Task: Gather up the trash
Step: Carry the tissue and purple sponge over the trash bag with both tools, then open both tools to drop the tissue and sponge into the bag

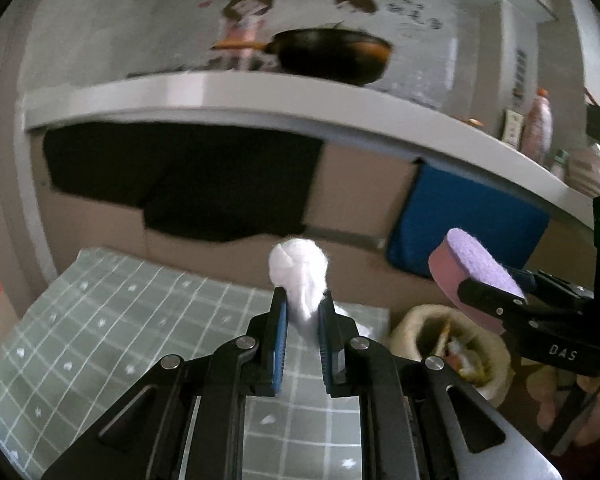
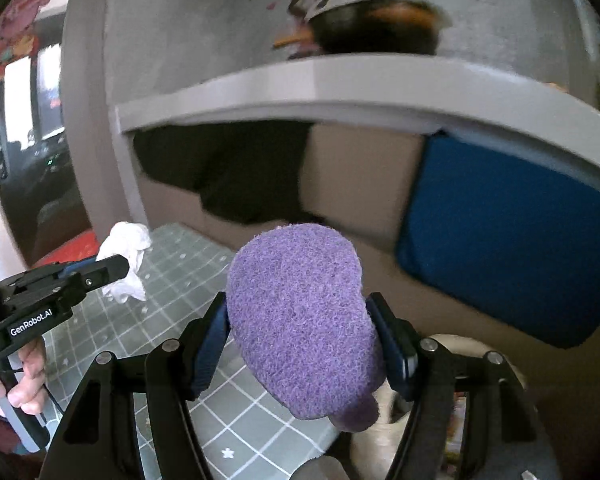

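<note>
My left gripper [image 1: 303,310] is shut on a crumpled white tissue [image 1: 299,270] and holds it above the green checked tablecloth [image 1: 112,320]. My right gripper [image 2: 300,324] is shut on a purple and pink sponge [image 2: 300,320] held in the air. The sponge also shows in the left wrist view [image 1: 474,270], right of the tissue. The tissue also shows in the right wrist view [image 2: 126,256], at the left. A cream trash bin [image 1: 440,320] with scraps inside sits below the sponge, right of the table.
A white counter [image 1: 260,92] runs across the back with a black frying pan [image 1: 332,54] on it. A black cloth [image 1: 188,184] and a blue cloth [image 1: 468,220] hang below it. Bottles [image 1: 538,128] stand at the far right.
</note>
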`<state>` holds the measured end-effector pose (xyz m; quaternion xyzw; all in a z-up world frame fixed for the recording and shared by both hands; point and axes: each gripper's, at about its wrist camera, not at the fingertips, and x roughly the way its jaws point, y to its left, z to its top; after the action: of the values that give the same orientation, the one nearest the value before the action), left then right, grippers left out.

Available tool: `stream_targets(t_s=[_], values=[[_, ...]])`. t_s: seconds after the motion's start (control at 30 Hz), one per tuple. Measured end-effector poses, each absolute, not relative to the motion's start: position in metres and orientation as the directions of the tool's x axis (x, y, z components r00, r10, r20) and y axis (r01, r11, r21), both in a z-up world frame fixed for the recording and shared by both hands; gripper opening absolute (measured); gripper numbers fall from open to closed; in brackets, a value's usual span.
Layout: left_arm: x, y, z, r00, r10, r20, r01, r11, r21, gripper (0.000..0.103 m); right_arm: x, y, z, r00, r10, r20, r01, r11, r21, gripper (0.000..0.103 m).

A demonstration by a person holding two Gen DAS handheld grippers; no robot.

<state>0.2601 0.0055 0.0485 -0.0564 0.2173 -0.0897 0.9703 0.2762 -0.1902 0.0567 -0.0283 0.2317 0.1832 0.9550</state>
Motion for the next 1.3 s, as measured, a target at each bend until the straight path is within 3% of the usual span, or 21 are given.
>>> stream_targets(t_s=[0.53, 1.0, 1.3], values=[[0.261, -0.133, 0.059, 0.833, -0.371, -0.411, 0.369, 0.925, -0.087, 0.015, 0.229, -0.315, 0.056, 0.916, 0.159, -0.369, -0.145, 0.987, 0.066, 0.065], [0.323, -0.192, -0.022, 0.657, -0.476, -0.584, 0.434, 0.873, -0.223, 0.015, 0.254, -0.381, 0.002, 0.883, 0.113, -0.455, -0.045, 0.986, 0.157, 0.065], [0.349, -0.205, -0.058, 0.608, -0.485, -0.629, 0.431, 0.867, -0.252, 0.015, 0.28, -0.389, -0.034, 0.856, 0.114, -0.505, -0.029, 0.984, 0.173, 0.065]])
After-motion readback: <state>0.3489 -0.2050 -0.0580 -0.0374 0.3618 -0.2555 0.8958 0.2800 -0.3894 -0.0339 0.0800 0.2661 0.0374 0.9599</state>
